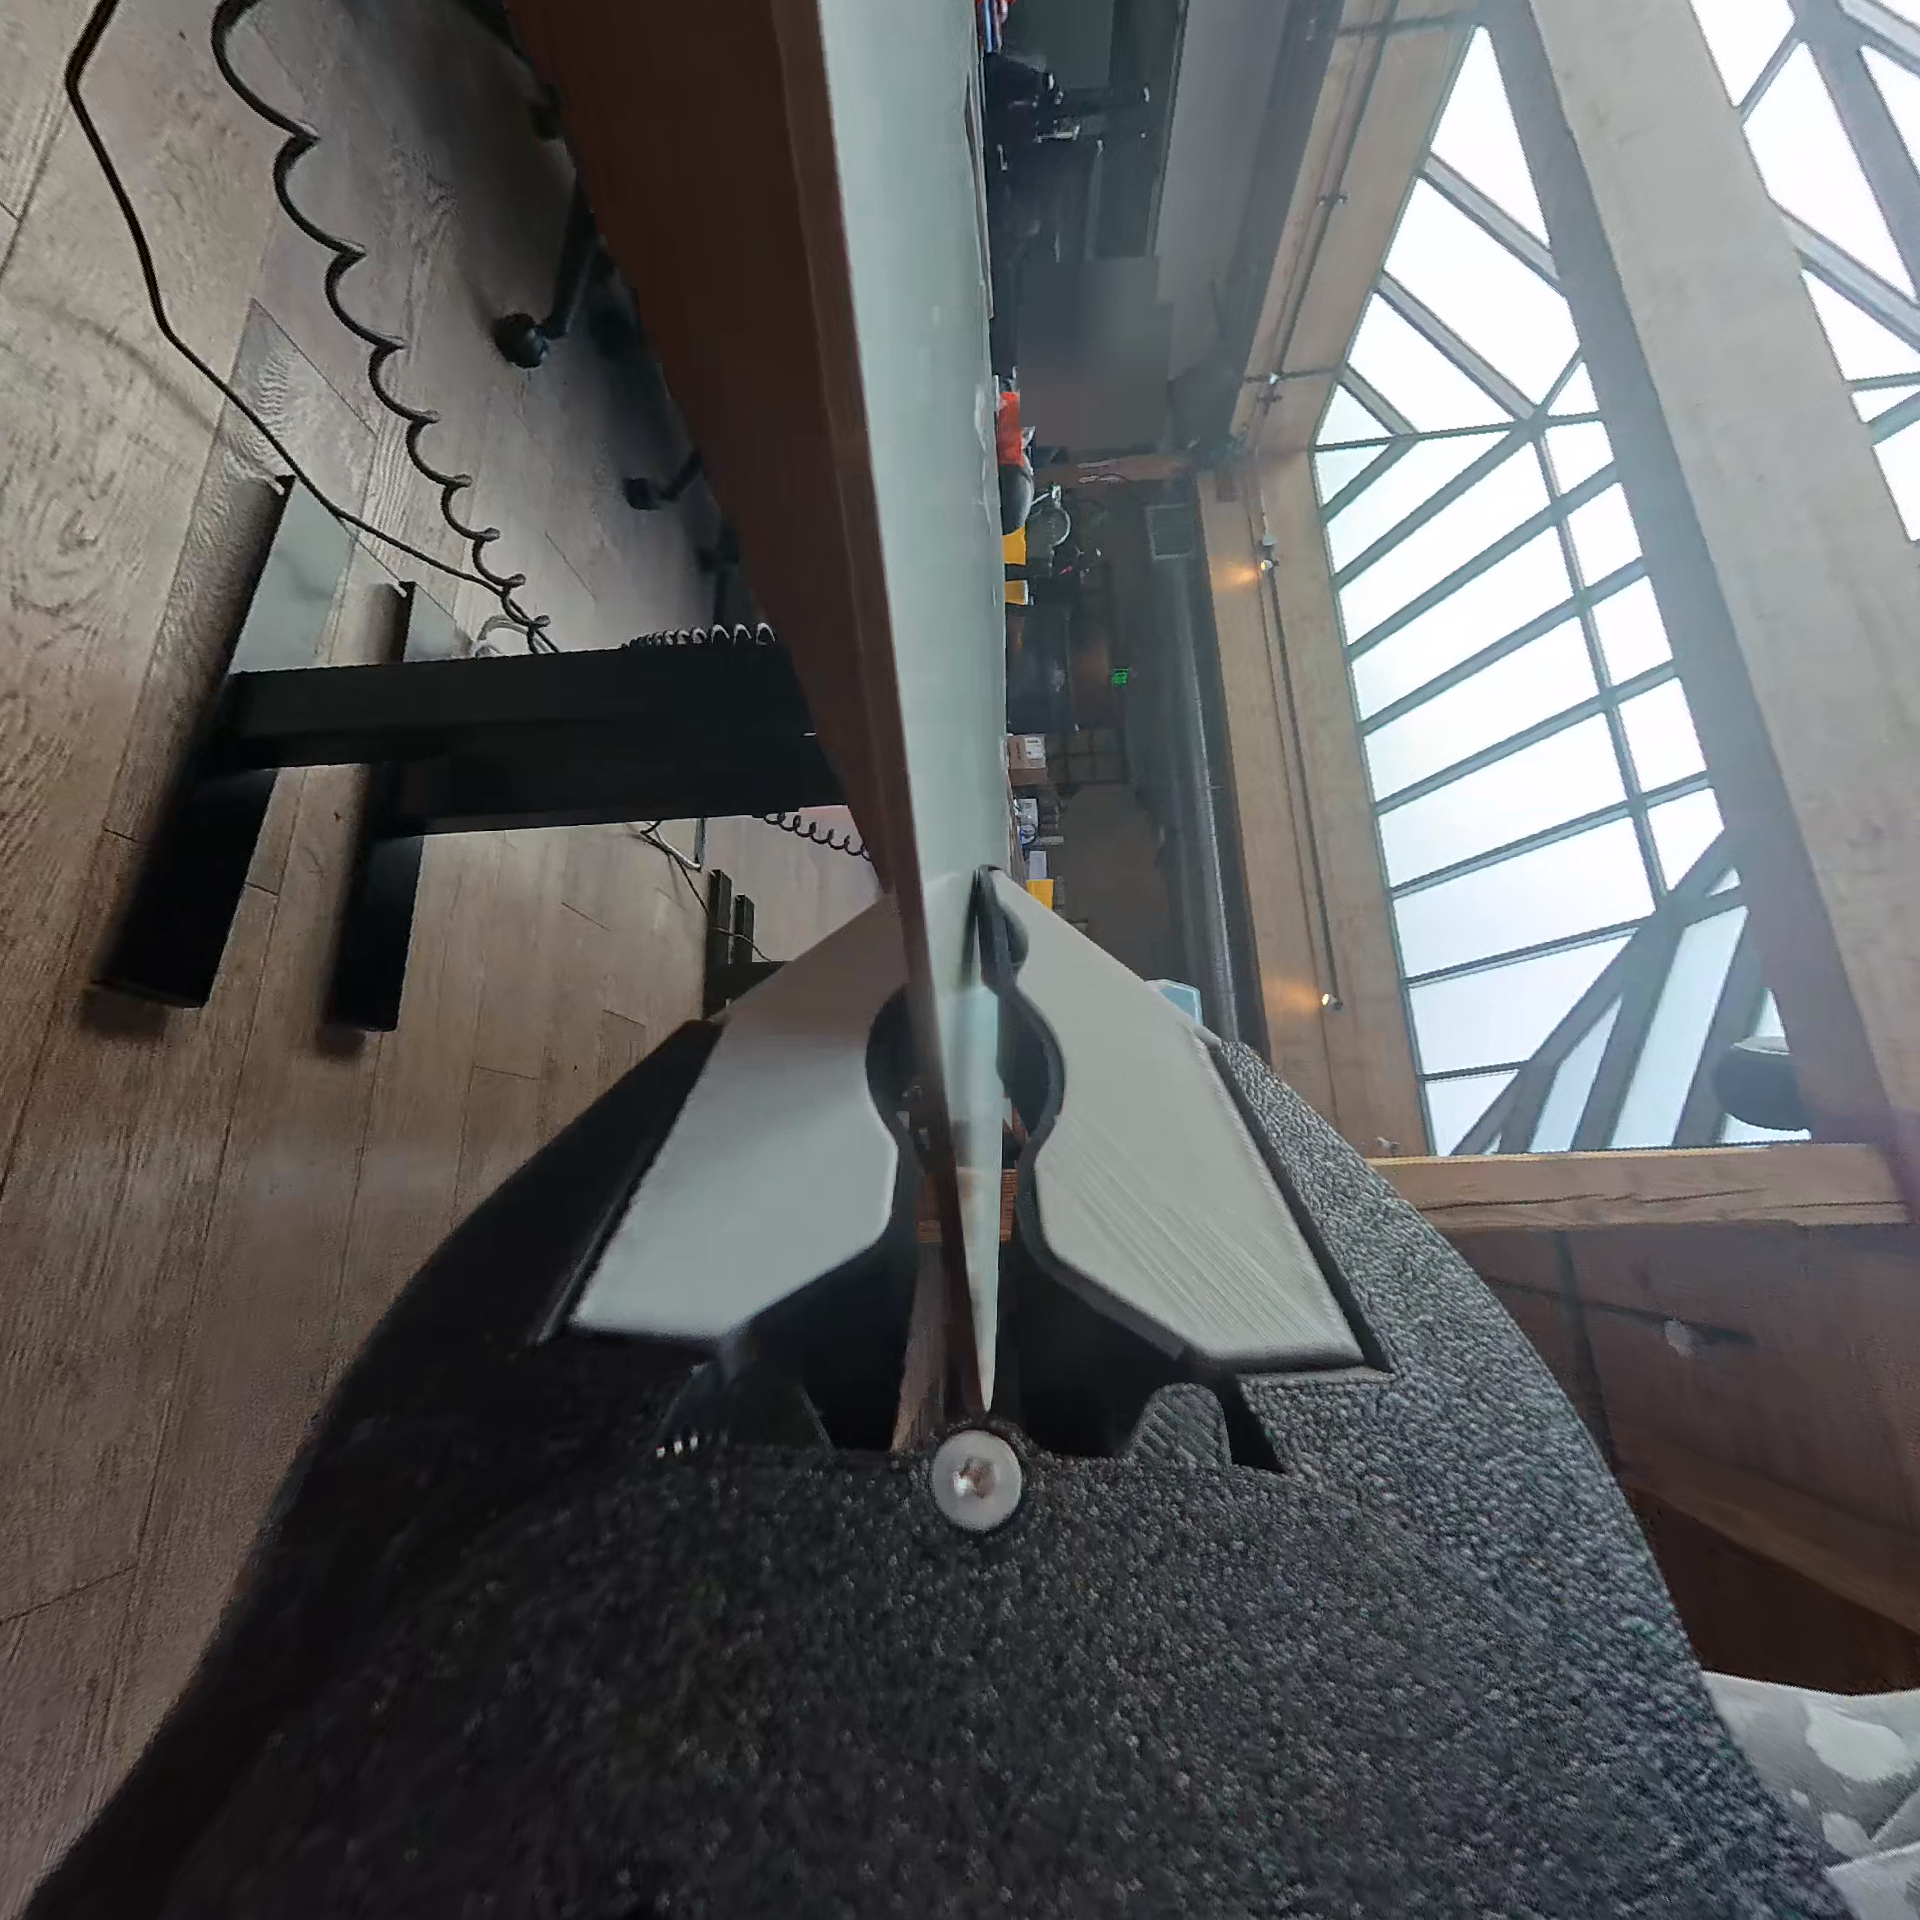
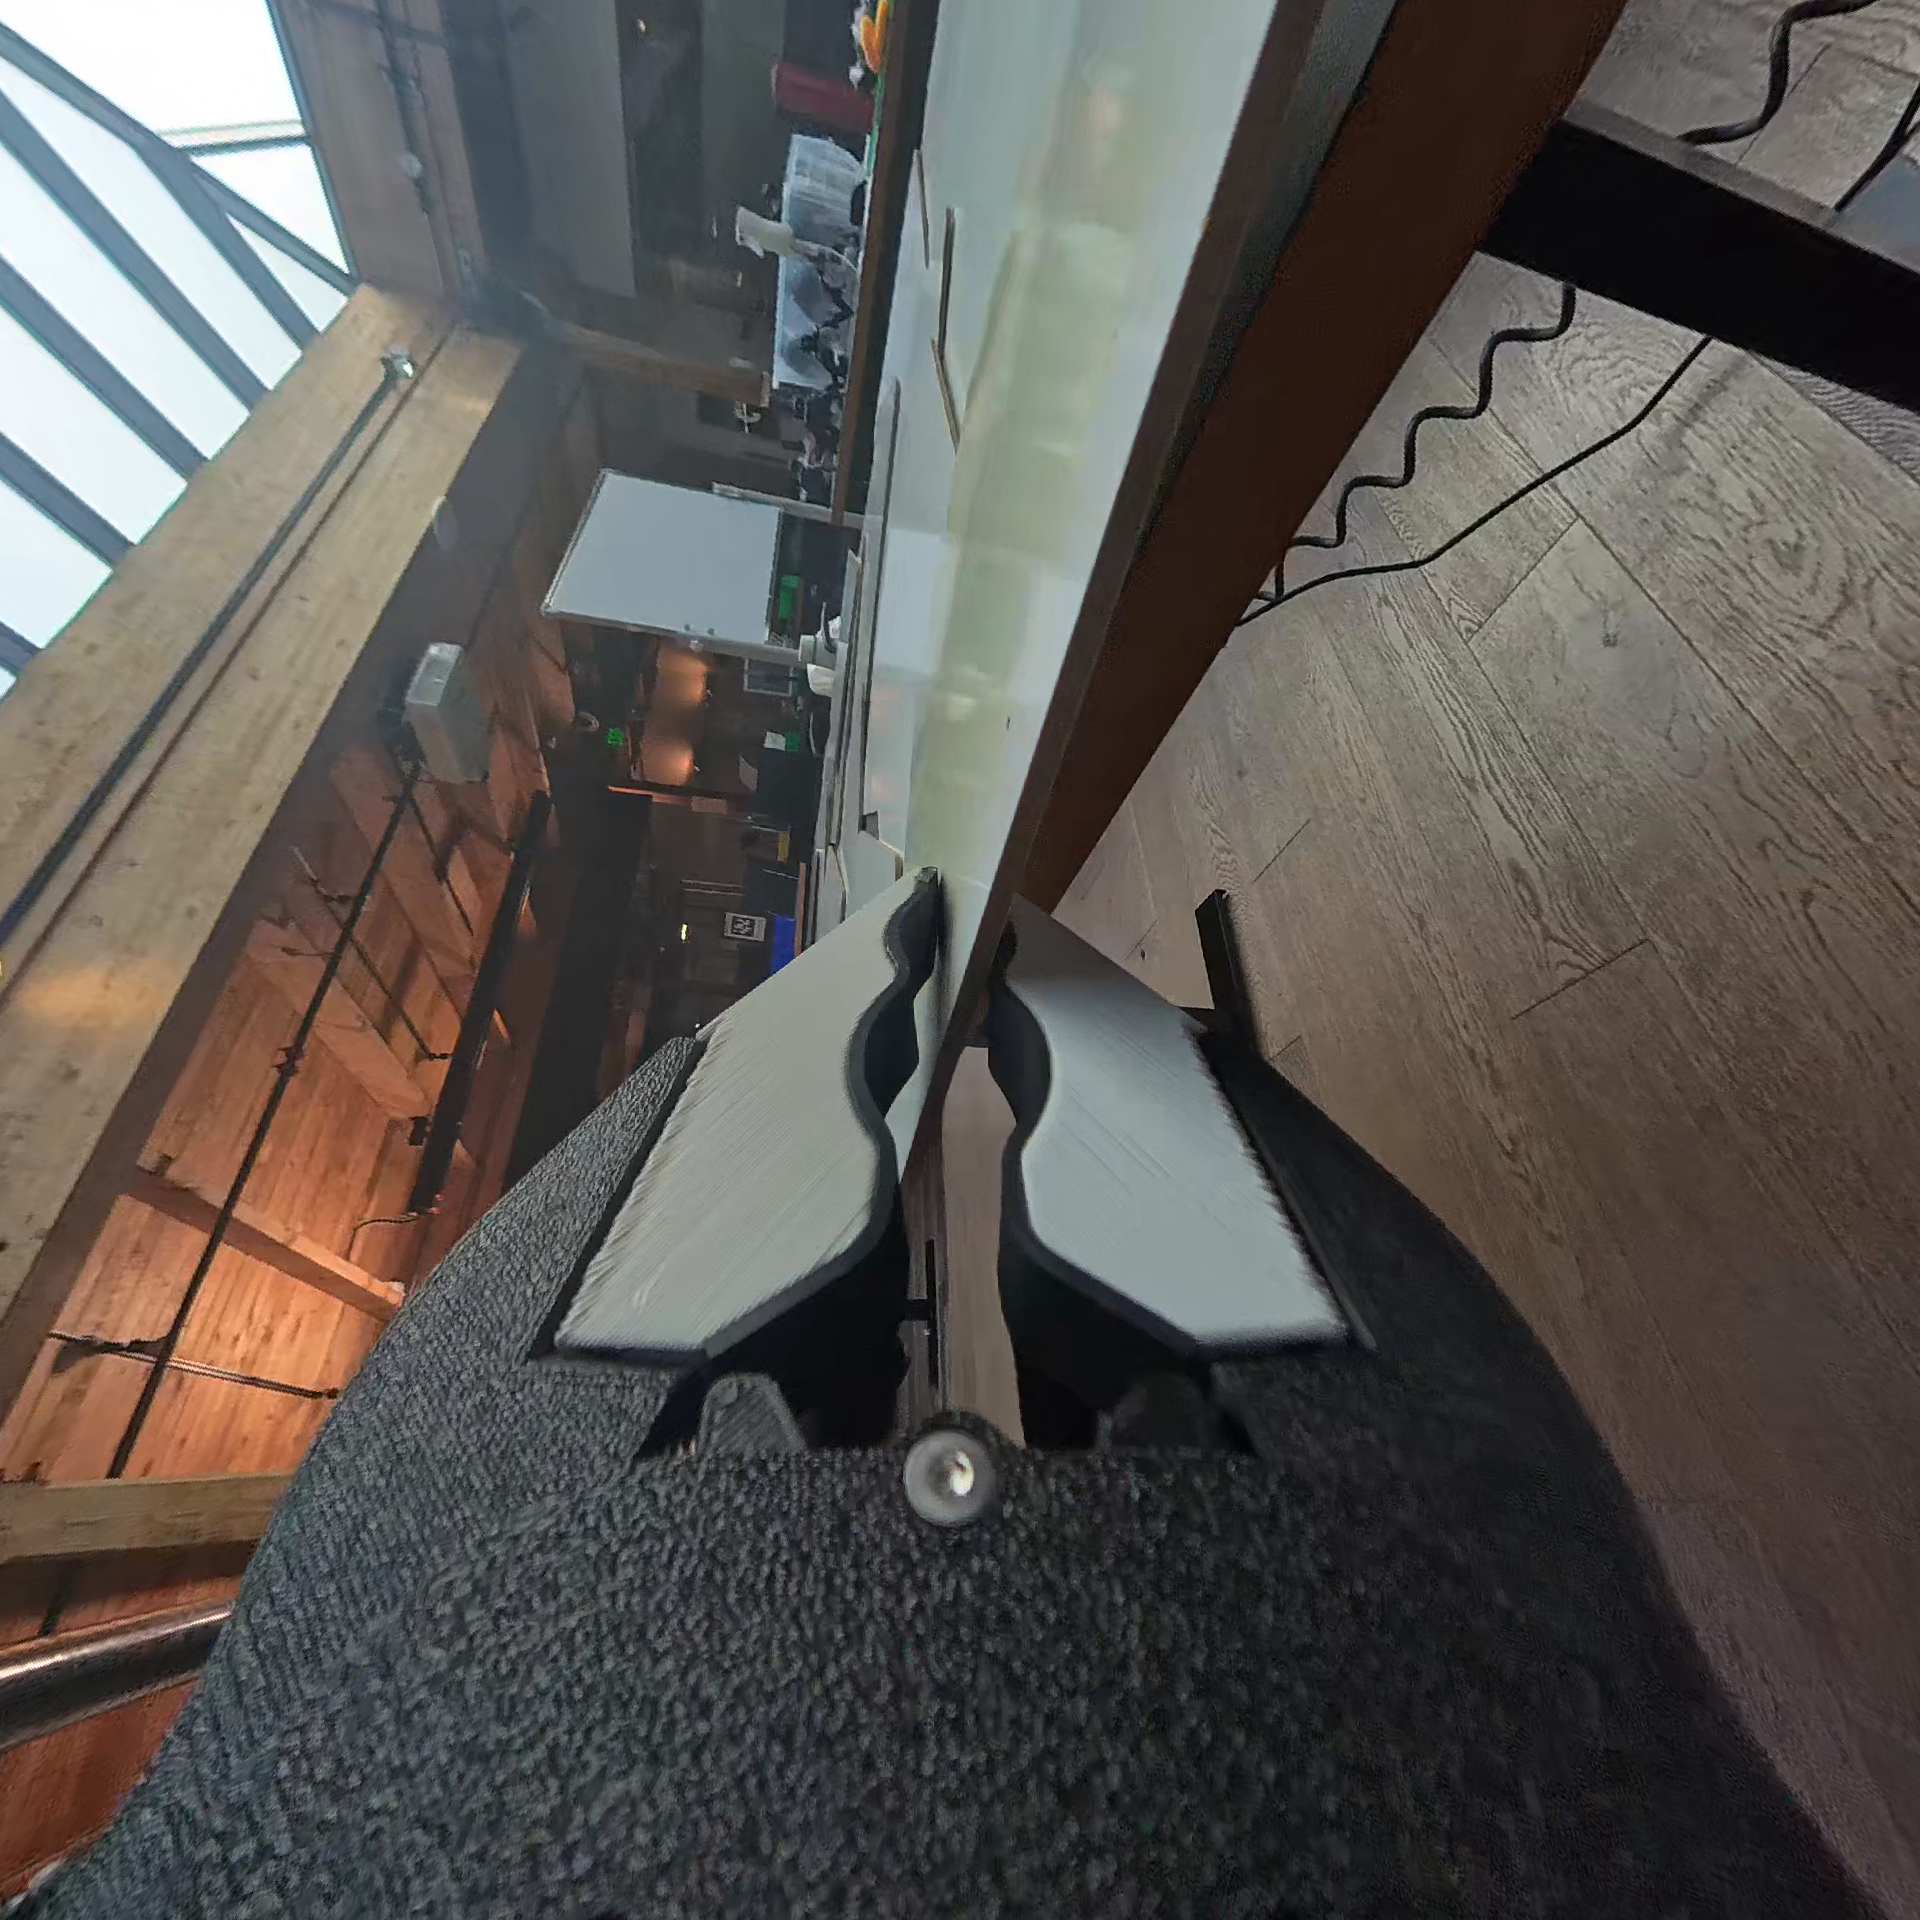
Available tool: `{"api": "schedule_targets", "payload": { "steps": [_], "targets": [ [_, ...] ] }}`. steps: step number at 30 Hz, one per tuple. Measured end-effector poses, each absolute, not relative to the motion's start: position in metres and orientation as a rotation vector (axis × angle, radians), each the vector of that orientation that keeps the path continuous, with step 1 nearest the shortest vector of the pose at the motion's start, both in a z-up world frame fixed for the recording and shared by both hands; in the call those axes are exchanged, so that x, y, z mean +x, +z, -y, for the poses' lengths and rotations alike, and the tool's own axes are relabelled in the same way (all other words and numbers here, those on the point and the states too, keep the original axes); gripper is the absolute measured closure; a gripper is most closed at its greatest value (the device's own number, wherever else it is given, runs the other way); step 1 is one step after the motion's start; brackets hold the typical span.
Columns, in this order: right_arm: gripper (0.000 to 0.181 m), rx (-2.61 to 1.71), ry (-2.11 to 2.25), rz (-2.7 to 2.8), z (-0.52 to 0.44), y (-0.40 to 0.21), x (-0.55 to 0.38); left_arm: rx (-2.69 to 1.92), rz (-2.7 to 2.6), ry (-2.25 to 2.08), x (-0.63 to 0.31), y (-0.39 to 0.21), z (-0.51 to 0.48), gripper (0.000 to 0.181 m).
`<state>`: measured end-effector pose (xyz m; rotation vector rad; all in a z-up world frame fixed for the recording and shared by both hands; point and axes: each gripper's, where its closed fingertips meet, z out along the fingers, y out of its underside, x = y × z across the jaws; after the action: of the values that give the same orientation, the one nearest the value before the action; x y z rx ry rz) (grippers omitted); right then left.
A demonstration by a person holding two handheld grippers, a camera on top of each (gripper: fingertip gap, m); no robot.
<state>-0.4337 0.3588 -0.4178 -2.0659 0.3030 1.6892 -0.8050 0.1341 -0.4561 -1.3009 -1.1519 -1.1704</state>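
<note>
Both views are rolled on their side. A thin pale sheet with a dark brown edge (image 1: 966,1039) runs edge-on between the fingers of my left gripper (image 1: 951,894). Both pads press on it, one on each face. It continues away as a long pale surface with a brown underside (image 1: 914,416). In the right wrist view the same kind of pale sheet (image 2: 961,966) passes between the fingers of my right gripper (image 2: 971,899), which is shut on it from both sides. Its pale surface (image 2: 1039,520) stretches ahead. Neither view shows the other gripper.
Black table legs (image 1: 499,717) and a coiled black cable (image 1: 395,364) stand over the wooden floor (image 1: 156,1143). Large windows (image 1: 1507,727) and wooden beams (image 2: 208,623) fill the far side. A whiteboard (image 2: 675,561) stands beyond. Thin wooden sticks (image 2: 945,281) lie on the pale surface.
</note>
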Motion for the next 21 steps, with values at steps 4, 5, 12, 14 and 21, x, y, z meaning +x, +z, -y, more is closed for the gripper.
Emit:
{"api": "schedule_targets", "payload": {
  "steps": [4,5,12,14,21],
  "targets": [
    [0.177,-2.027,1.7,-0.234,-0.362,-0.396,-0.424,-1.319,1.085,-1.13,-0.791,-0.437,-0.137,0.179],
    [0.177,-2.03,1.691,-0.214,-0.362,-0.392,-0.42,-1.333,1.072,-1.102,-0.787,-0.431,-0.137,0.179],
    [0.178,-2.03,1.66,-0.144,-0.366,-0.37,-0.375,-1.372,1.03,-0.964,-0.742,-0.366,-0.135,0.179],
    [0.178,-1.987,1.696,-0.155,-0.372,-0.355,-0.355,-1.352,1.013,-0.964,-0.722,-0.34,-0.142,0.181],
    [0.179,-1.829,1.74,-0.211,-0.422,-0.294,-0.238,-1.325,0.926,-0.954,-0.615,-0.256,-0.217,0.179]
  ]
}}
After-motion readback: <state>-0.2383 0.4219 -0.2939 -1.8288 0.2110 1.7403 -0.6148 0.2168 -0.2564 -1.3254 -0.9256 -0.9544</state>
